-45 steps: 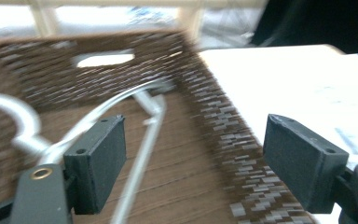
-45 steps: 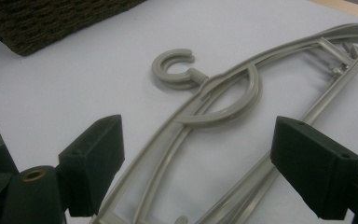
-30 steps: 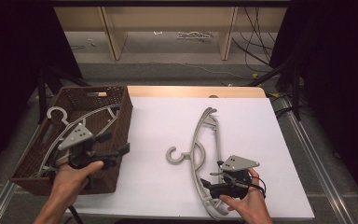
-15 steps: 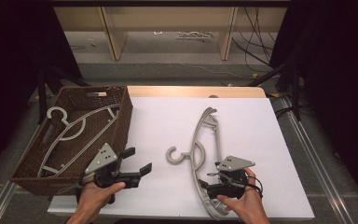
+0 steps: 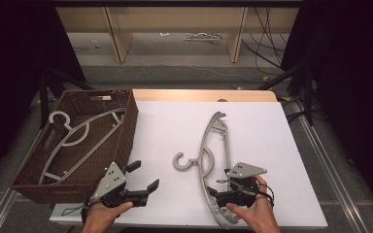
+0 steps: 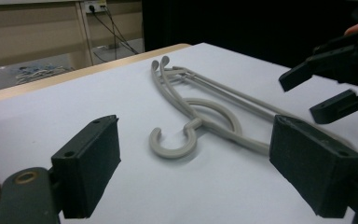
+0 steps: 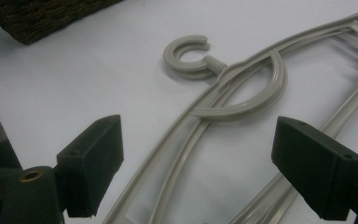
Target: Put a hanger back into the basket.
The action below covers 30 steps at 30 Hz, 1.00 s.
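A grey plastic clothes hanger (image 5: pixel 209 160) is seen lying flat on the white tabletop (image 5: pixel 272 131), at 3 o'clock from the brown wicker basket (image 5: pixel 126 131). The left gripper (image 5: pixel 143 178) is held released at 9 o'clock of the hanger's hook. The right gripper (image 5: pixel 212 194) is spread wide over the hanger's 6 o'clock end, grasping nothing.

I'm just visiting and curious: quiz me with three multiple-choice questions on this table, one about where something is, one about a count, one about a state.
1. Where does the hanger in the basket lie relative to the white mat?
A left of it B right of it C on it

2. How many grey hangers appear?
A one B two C three

3. How do the left gripper's jaws stand?
A shut on a hanger B shut on nothing C open

Answers: 1 A, the wicker basket sits off the mat's left edge. 2 B, one in the basket, one, the hanger on the mat. 3 C, a wide gap shows between its pads.
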Each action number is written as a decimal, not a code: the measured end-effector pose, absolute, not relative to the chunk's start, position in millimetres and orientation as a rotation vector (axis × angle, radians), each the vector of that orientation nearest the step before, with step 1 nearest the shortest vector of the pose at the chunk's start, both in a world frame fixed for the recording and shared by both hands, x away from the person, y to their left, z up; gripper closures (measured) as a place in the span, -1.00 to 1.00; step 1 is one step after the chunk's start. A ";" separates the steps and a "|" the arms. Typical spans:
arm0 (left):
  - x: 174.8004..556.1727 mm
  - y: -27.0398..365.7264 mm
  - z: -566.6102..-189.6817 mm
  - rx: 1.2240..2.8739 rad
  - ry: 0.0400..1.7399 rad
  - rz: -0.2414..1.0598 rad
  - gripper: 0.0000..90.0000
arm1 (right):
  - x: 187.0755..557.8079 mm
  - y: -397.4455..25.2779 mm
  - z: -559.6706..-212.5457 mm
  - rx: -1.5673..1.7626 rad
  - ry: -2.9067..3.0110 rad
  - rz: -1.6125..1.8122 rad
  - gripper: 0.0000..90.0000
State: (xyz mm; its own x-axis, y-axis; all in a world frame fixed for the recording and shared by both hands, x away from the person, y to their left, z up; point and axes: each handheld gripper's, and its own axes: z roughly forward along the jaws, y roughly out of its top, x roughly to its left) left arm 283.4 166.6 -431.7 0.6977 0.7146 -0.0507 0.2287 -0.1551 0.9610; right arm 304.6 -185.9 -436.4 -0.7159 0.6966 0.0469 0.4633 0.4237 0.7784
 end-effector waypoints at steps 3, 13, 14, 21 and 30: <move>283.6 167.8 -433.7 1.713 0.777 0.500 -0.65 | 303.4 -184.3 -436.4 1.001 2.402 1.185 -0.63; 285.3 167.8 -435.0 1.717 0.785 0.513 -0.65 | 306.2 -170.6 -439.7 0.980 2.472 1.087 -0.62; 285.6 166.8 -435.8 1.711 0.787 0.505 -0.65 | 307.9 -166.5 -440.8 0.997 2.482 1.051 -0.62; 285.0 165.5 -436.6 1.742 0.769 0.508 -0.65 | 323.2 -143.5 -448.0 0.989 2.586 0.848 -0.56; 285.0 170.5 -435.7 1.737 0.779 0.505 -0.65 | 334.4 -117.8 -457.2 0.953 2.649 0.660 -0.34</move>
